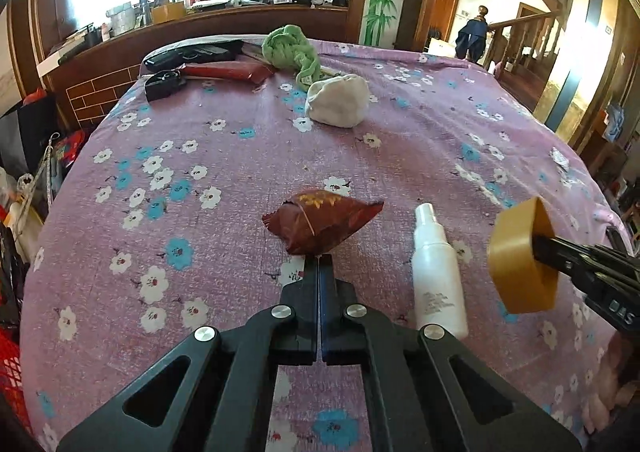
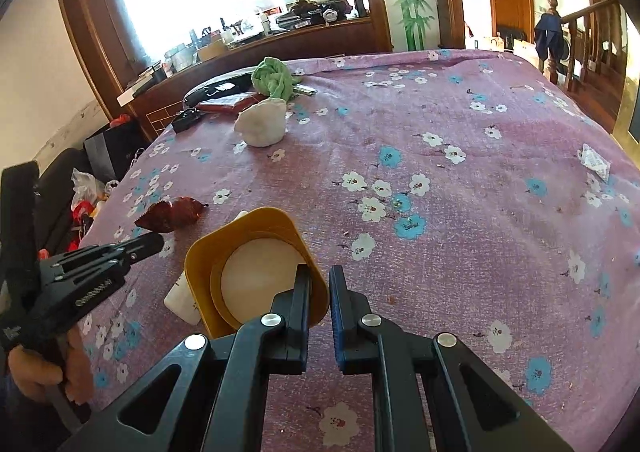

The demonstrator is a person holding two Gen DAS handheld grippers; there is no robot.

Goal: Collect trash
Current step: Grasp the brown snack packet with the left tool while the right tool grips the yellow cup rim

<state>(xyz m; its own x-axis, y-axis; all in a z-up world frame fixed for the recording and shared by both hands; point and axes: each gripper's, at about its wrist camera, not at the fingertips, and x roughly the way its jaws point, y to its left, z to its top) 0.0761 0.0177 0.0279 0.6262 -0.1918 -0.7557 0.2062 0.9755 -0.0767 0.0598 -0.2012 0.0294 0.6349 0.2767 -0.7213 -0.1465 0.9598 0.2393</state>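
My left gripper [image 1: 319, 258] is shut on the near edge of a crumpled dark red snack wrapper [image 1: 320, 221], held just above the floral tablecloth; it also shows in the right wrist view [image 2: 154, 242] with the wrapper [image 2: 172, 213]. My right gripper [image 2: 319, 276] is shut on the wall of a small yellow bin [image 2: 256, 268], tilted with its mouth toward the camera, a pale bottom showing inside. In the left wrist view the bin [image 1: 520, 256] hangs at the right on the right gripper [image 1: 538, 248].
A white spray bottle [image 1: 436, 272] lies between the grippers. A white crumpled wad [image 1: 338, 99], a green cloth [image 1: 294, 51], a dark red packet [image 1: 228, 71] and black items [image 1: 164, 85] sit at the far side. A small white sachet [image 2: 596, 165] lies at the right edge.
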